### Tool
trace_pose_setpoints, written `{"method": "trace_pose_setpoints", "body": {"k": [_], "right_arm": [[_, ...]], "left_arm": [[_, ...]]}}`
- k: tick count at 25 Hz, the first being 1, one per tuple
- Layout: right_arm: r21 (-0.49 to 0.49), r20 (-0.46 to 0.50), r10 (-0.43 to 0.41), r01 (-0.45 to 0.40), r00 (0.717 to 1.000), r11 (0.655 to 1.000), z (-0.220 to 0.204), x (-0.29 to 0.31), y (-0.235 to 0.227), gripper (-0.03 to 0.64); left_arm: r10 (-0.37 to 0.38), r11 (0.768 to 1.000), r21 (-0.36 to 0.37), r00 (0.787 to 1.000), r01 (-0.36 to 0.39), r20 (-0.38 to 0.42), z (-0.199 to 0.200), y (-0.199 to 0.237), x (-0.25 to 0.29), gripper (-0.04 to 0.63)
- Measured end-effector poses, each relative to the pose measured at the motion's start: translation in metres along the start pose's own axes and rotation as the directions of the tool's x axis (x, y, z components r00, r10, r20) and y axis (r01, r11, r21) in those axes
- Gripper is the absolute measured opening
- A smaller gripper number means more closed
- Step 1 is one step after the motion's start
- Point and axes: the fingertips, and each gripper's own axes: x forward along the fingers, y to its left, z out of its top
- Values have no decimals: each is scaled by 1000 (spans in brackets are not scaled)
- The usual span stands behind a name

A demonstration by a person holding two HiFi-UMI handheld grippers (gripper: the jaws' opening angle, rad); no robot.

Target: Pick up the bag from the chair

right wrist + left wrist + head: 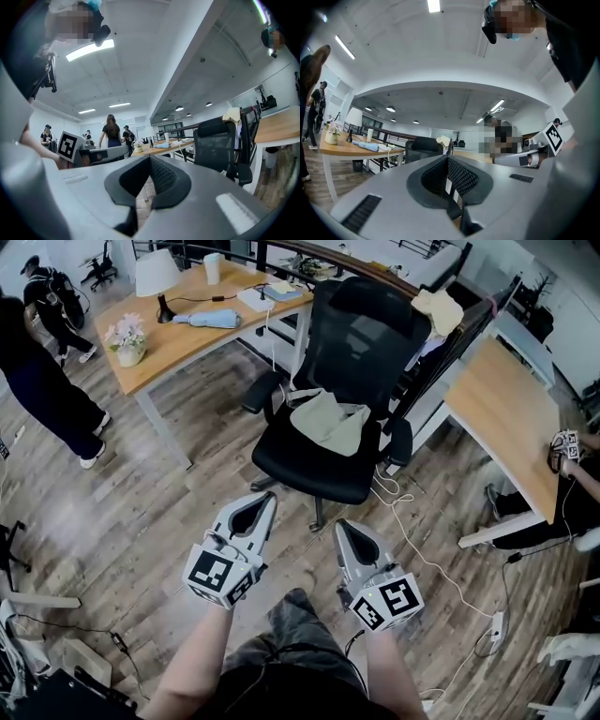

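Open the shut, empty left hand-held gripper (pixel 265 502) and right hand-held gripper (pixel 345 529) before reaching the bag (pixel 330 421) lying on the chair (pixel 309 465) seat ahead; pinch a raised fold, then lift straight up.

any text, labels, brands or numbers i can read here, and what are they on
No readable words, brands or numbers in any view.
The left gripper and right gripper carry only black-and-white square marker patterns, no letters.
The papers on the desk: too small to read.
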Motion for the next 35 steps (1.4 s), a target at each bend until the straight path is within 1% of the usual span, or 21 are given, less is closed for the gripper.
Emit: {"method": "trace_pose_setpoints", "body": {"k": [5, 13, 22, 27, 32, 35], "right_arm": [[34, -16, -14, 15, 1000, 999, 0, 26, -48, 8], [18, -20, -5, 6, 1000, 1000, 12, 66, -111, 8], [37, -23, -25, 26, 999, 999, 12, 84, -152, 8], [48, -18, -46, 47, 999, 998, 7, 100, -169, 8], [50, -15, -85, 85, 996, 995, 6, 125, -197, 8], [56, -23, -120, 121, 993, 991, 6, 141, -222, 8]], "left_arm": [[-20, 1000, -8, 1000, 20, -10, -3, 14, 51, -3], [-20, 1000, -20, 999, 20, -30, -13, 33, 129, -3], [-45, 999, -32, 998, 44, -52, -26, 37, 178, -3], [-65, 998, -21, 995, 63, -80, -37, 53, 202, -3], [-90, 996, -10, 993, 89, -78, -38, 72, 239, -3], [-119, 993, -12, 988, 118, -95, -44, 82, 267, -3]]}}
